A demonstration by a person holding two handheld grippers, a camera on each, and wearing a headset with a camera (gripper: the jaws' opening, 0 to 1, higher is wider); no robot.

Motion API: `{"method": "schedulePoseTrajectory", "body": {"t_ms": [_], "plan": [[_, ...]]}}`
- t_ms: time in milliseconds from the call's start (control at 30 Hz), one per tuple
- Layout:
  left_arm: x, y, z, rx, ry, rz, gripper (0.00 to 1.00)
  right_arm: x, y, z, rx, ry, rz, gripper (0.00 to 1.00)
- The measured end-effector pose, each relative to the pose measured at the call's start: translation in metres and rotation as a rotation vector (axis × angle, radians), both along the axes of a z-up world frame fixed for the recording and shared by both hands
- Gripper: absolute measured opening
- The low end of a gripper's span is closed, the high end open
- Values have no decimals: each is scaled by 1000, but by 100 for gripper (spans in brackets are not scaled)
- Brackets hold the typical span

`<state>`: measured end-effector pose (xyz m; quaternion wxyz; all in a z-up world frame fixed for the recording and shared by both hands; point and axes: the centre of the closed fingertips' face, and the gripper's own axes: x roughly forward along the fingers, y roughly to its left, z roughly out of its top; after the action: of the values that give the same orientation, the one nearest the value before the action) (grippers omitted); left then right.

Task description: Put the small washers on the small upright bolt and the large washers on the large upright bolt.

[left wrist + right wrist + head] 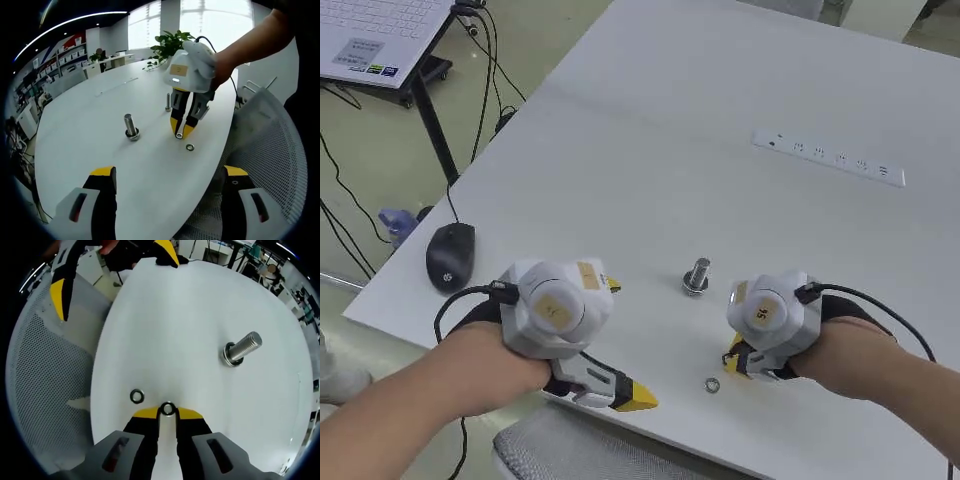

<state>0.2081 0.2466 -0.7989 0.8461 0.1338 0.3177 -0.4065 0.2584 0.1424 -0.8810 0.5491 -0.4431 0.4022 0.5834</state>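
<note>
The large upright bolt [697, 276] [131, 126] [242, 347] stands on the white table [650, 150] with a washer ring at its base. My right gripper [735, 360] [168, 412] [181, 132] is just above the table, shut on a small washer [168, 409] [178, 135]. Another small washer [711, 385] [190, 147] [136, 396] lies flat close beside those tips. A small upright bolt [168, 102] shows behind the right gripper. My left gripper [625, 343] [168, 172] [112, 270] hovers at the table's near edge, open wide and holding nothing.
A black mouse [450, 255] rests at the table's left corner and a white power strip [830, 157] lies at the far right. A grey mesh chair [550, 450] [260, 140] [45, 380] sits under the near edge. A laptop [370, 40] stands on a stand to the left.
</note>
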Motion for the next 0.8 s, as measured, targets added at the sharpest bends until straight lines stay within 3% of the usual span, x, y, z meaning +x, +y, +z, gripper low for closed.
{"method": "schedulePoseTrajectory", "body": {"t_ms": [300,800], "plan": [[1,2,0,1,-7,8,89,2,-12,7,4,17,-55,12],[9,3,-3,12,-17,20,96,24,-73,38,-17,-6,-177,12]]}}
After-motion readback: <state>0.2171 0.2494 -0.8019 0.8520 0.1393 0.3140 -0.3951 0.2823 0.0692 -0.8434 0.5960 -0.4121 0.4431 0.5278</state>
